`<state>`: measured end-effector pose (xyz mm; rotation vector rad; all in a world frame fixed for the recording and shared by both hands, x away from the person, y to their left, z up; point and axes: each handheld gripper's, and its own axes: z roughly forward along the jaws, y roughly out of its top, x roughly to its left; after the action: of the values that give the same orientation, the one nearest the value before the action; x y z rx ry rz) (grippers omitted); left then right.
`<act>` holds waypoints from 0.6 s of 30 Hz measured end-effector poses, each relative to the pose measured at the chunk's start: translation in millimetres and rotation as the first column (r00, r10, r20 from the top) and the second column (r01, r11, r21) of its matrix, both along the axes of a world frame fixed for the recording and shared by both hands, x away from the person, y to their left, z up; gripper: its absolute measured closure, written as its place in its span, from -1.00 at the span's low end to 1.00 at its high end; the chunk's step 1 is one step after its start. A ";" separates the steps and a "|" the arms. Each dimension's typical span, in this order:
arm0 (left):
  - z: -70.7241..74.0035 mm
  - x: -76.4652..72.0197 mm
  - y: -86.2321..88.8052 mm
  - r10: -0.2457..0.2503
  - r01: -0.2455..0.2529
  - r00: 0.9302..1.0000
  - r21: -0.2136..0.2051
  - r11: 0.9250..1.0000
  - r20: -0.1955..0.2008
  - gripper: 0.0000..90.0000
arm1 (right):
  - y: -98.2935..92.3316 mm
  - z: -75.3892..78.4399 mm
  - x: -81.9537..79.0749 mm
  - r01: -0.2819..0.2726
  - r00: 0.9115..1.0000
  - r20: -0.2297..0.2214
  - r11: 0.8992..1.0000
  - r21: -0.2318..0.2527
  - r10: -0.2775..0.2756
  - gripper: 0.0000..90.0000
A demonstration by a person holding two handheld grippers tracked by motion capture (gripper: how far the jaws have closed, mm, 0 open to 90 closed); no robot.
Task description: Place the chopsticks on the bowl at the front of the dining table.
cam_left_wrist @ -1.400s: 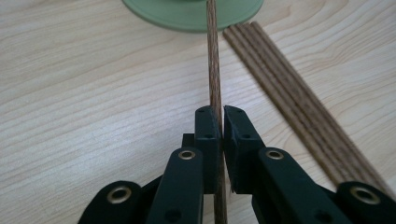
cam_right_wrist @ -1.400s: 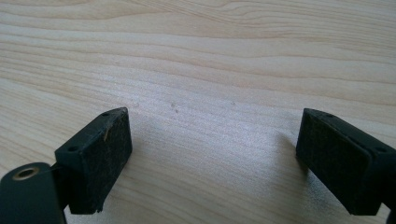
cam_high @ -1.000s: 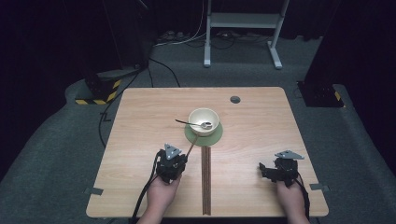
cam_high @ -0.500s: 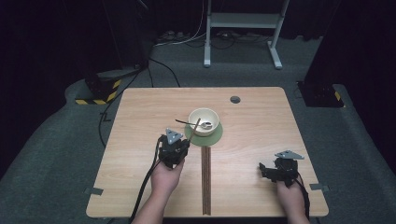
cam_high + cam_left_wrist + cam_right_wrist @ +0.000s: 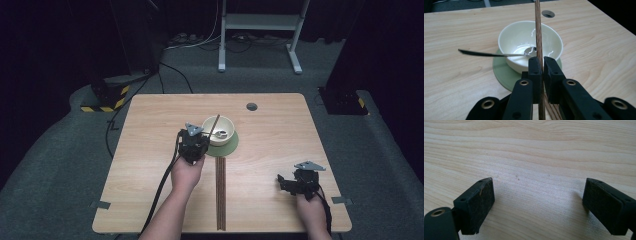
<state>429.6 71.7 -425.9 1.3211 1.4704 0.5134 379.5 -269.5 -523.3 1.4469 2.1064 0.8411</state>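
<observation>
Overhead light is falling on the desk (image 5: pixel 150 200) and leaving the floor and background sinking into near black in the high view, which is looking soft and slightly grainy. In the left gripper view, white glare is glinting inside the bowl (image 5: pixel 530 43) and along the spoon (image 5: pixel 494 53), while the nearest black parts are blurring. In the right gripper view, the tongs are casting soft shadows on the wood.

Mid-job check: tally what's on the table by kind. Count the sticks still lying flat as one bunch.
Cream bowl: 1
Green saucer: 1
Metal spoon: 1
Lifted wooden stick: 1
Bunch of wooden sticks lying flat: 1 (sticks too fine to count)
Total: 5
</observation>
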 end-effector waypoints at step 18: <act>-11.2 57.5 -16.3 0.044 -0.043 0.998 0.037 0.998 -0.049 0.87 | 0.3 -0.7 -0.1 0.002 1.000 0.011 1.000 -0.003 -0.001 -0.77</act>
<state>487.1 55.3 -437.1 1.3407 1.5403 0.5406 379.4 -269.2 -524.1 1.4389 2.0971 0.8438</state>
